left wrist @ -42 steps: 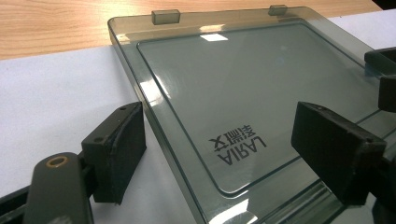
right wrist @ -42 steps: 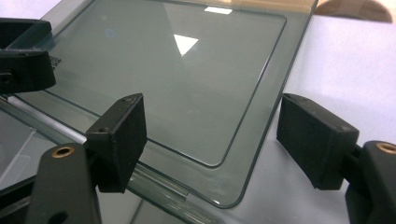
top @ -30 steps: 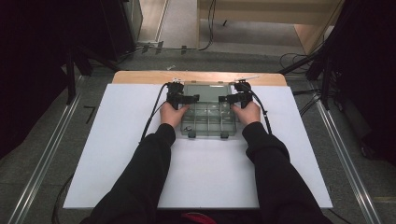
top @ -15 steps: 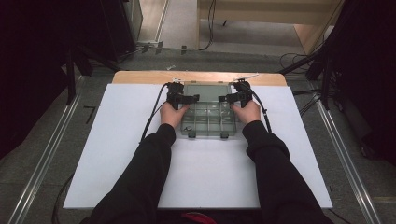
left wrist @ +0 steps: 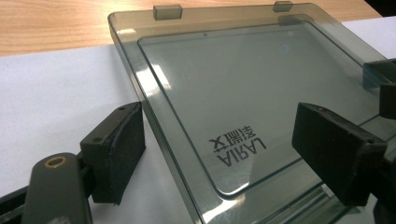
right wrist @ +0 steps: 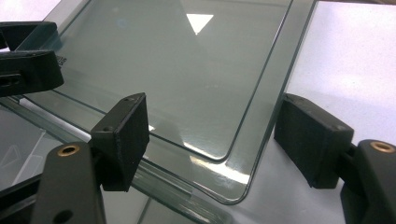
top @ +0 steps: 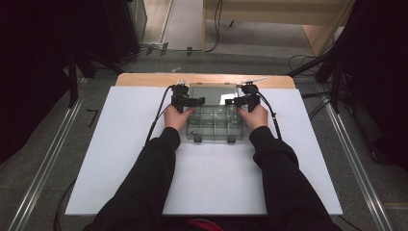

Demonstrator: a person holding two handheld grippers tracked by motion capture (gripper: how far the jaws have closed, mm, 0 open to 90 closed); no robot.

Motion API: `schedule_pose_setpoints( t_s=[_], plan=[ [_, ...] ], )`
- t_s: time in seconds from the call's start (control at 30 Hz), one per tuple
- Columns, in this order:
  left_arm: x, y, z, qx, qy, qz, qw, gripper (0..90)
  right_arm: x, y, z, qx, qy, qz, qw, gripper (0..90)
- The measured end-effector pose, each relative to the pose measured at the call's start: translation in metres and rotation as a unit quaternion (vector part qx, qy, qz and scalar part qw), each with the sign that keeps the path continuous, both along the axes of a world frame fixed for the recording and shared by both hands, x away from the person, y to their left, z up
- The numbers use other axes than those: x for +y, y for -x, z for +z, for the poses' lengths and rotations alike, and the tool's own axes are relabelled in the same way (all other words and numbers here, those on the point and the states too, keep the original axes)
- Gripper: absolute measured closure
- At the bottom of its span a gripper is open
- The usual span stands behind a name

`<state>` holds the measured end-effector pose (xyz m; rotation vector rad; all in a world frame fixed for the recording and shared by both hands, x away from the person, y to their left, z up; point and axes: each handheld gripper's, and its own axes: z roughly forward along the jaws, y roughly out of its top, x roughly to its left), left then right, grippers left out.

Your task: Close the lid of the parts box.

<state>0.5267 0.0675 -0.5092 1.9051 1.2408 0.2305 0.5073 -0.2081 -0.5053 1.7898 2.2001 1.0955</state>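
Observation:
A clear, smoke-tinted compartment box (top: 214, 126) sits at the far middle of the white table top. Its lid (top: 213, 93) is swung open behind it, and printed lettering shows on the lid (left wrist: 243, 84). My left gripper (top: 198, 101) is open at the lid's left side. Its jaws straddle the lid's left edge near the hinge (left wrist: 224, 154), not closed on it. My right gripper (top: 231, 102) is open at the lid's right side, and its jaws straddle the near right corner of the lid (right wrist: 187, 60). In each gripper view the other gripper shows across the lid: the right one (left wrist: 380, 88) and the left one (right wrist: 28, 65).
The white board (top: 120, 159) covers a wooden table whose bare edge (top: 144, 79) runs behind the lid. A small dark item (top: 192, 133) lies in a near-left compartment. Two dark latches (top: 198, 139) sit on the box's front wall. Cables trail from both grippers.

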Motion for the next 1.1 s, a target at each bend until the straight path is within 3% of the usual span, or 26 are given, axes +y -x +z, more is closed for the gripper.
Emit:
schedule_pose_setpoints(
  t_s=[0.17, 0.23, 0.33, 0.53, 0.73, 0.97, 1.1],
  plan=[
    [0.001, 0.0, 0.001, 0.007, -0.001, 0.002, 1.0, 19.0, 0.001, 0.001, 0.0, -0.008, 0.006, 0.001, 0.9999, 25.6],
    [0.003, 0.0, 0.003, 0.023, 0.014, 0.001, 0.9996, 23.8, 0.001, 0.001, 0.001, -0.01, 0.008, 0.001, 0.9999, 25.8],
    [0.003, 0.0, 0.003, 0.021, 0.013, 0.0, 0.9997, 25.3, 0.002, 0.002, 0.002, -0.019, 0.018, 0.002, 0.9997, 26.0],
    [0.005, -0.001, 0.004, 0.009, 0.017, 0.0, 0.9998, 29.1, 0.002, 0.002, 0.003, -0.02, 0.018, 0.002, 0.9996, 26.5],
    [0.01, 0.0, 0.011, -0.014, 0.016, 0.001, 0.9998, 39.8, -0.001, 0.003, 0.01, -0.031, 0.017, -0.011, 0.9993, 36.6],
    [0.014, 0.002, 0.02, -0.025, 0.016, -0.003, 0.9995, 48.3, -0.005, 0.006, 0.018, -0.042, 0.005, -0.009, 0.9991, 37.9],
    [0.016, 0.003, 0.025, -0.026, 0.028, -0.004, 0.9993, 48.7, -0.007, 0.008, 0.023, -0.049, -0.002, -0.008, 0.9988, 38.7]
  ],
)
